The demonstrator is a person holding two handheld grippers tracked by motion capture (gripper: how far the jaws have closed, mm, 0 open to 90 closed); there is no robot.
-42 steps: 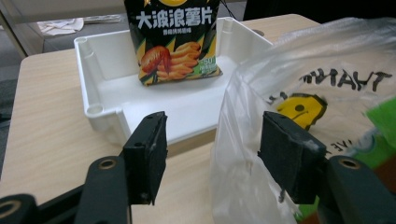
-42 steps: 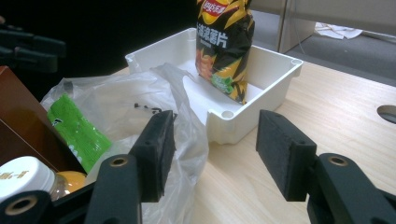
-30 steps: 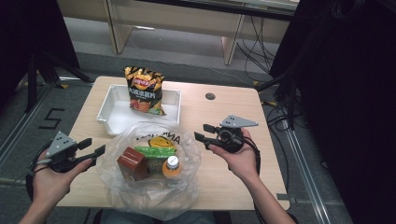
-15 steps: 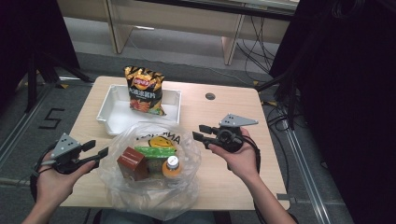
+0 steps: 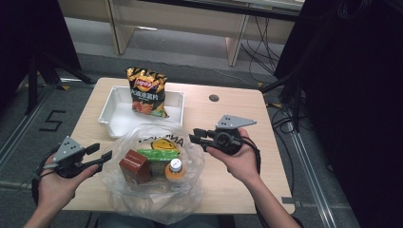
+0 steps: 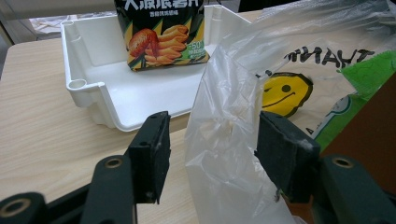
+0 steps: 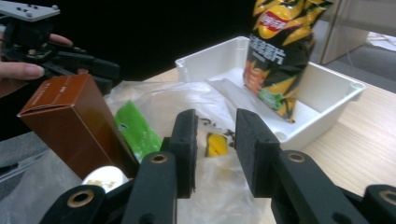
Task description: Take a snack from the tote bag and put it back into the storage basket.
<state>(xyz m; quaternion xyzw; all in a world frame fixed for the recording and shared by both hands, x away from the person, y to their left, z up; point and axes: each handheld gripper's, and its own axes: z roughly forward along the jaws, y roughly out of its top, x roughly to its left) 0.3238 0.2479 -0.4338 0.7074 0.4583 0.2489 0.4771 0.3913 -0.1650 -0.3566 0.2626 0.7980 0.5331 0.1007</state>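
chip bag (image 6: 161, 35) top cut off by edge, bottle (image 5: 175, 169) label hidden inside plastic bag (image 5: 190, 156)

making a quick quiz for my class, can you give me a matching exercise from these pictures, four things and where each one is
Things:
1. chip bag
2. brown carton
3. left gripper
4. white tray

Places:
a. at the plastic bag's left edge, a fold of the plastic between its pads
b. standing upright in the white tray
c. inside the clear plastic bag, beside the orange bottle
d. on the table behind the plastic bag

Pairs: 1-b, 2-c, 3-a, 4-d
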